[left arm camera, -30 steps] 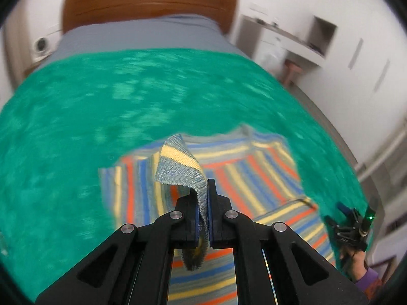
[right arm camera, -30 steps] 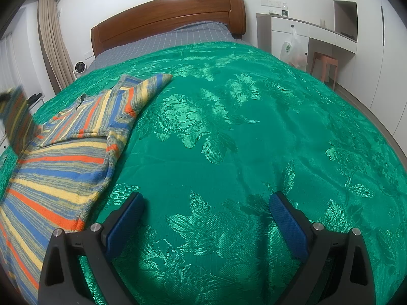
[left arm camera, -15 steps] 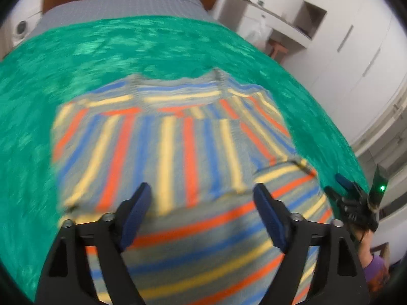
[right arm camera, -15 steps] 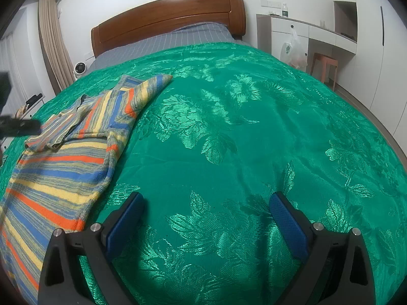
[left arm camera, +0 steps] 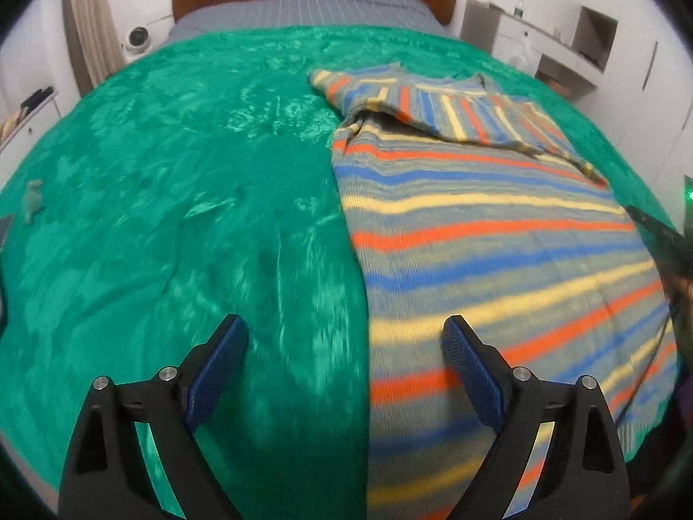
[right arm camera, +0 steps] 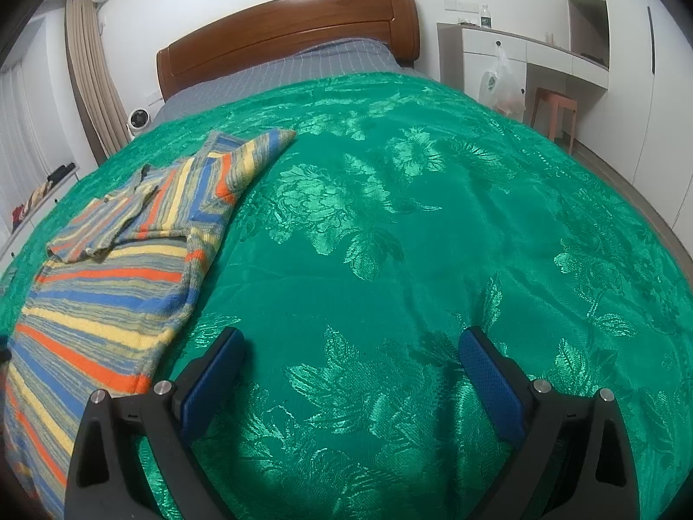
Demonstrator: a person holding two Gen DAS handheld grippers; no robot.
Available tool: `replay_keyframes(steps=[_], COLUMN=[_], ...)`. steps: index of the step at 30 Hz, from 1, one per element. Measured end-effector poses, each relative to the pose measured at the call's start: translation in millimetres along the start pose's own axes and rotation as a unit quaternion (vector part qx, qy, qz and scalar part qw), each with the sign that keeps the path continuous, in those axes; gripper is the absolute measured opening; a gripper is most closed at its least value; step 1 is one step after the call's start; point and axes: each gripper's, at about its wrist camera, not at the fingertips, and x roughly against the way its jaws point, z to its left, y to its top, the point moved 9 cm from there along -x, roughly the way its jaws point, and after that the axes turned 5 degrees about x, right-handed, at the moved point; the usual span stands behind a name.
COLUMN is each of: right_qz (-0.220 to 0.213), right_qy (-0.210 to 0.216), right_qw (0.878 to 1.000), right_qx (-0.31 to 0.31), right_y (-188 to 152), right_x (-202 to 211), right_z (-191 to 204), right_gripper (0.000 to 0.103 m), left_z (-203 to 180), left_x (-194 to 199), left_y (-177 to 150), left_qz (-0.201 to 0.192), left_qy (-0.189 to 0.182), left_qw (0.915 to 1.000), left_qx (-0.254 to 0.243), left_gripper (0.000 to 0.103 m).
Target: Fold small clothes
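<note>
**Sleeves folded in, body of the sweater still to fold**

Spread across a wide bed under a shiny green brocade bedspread (right arm camera: 390, 225) with a woven flower pattern, wooden headboard (right arm camera: 286, 30) at the far end. Lying flat on that cover, a striped knit sweater (left arm camera: 498, 234) in grey, blue, yellow and orange, hem nearest the cameras, neck end toward the headboard. Across the upper part, sleeves (left arm camera: 454, 108) laid over the chest in a slanted band, stripes running crosswise to those of the body; probably placed so to narrow the garment before the lengthwise fold. Lower body smooth, left edge straight against the green.

No baskets, bins or drawers near the work; only a white plastic bag (right arm camera: 504, 82) hanging at the white desk beyond the bed, contents too small to tell.

Left gripper (left arm camera: 342, 346) spread wide, holding nothing, hovering above the sweater's left edge, one blue pad over cloth and one over bedspread. Right gripper (right arm camera: 351, 364) likewise wide apart and empty, over bare bedspread just beside the sweater's right edge near the hem. Likely poised for the hem corners next.
</note>
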Motion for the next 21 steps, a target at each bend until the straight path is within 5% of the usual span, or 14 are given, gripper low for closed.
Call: replay_keyframes(steps=[9, 14, 17, 21], right_qz=[-0.032, -0.053, -0.057, -0.037], right_qy=[0.015, -0.004, -0.028, -0.048], right_qw=[0.999, 0.999, 0.997, 0.997], right_qx=[-0.015, 0.011, 0.032, 0.038], right_y=[5, -1, -5, -14], right_x=[30, 52, 55, 41], right_z=[-1, 9, 12, 10], right_gripper=[0.098, 0.098, 0.098, 0.098], left_z=[-2, -1, 11, 36], left_x=[10, 8, -4, -40], left_y=[-20, 1, 24, 31], left_qz=[-0.015, -0.05, -0.088, -0.067], left_qy=[-0.008, -0.017, 0.015, 0.057], left_qw=[0.9998, 0.9981, 0.9954, 0.9946], left_qx=[0.006, 0.031, 0.035, 0.055], left_gripper=[0.094, 0.094, 0.098, 0.098])
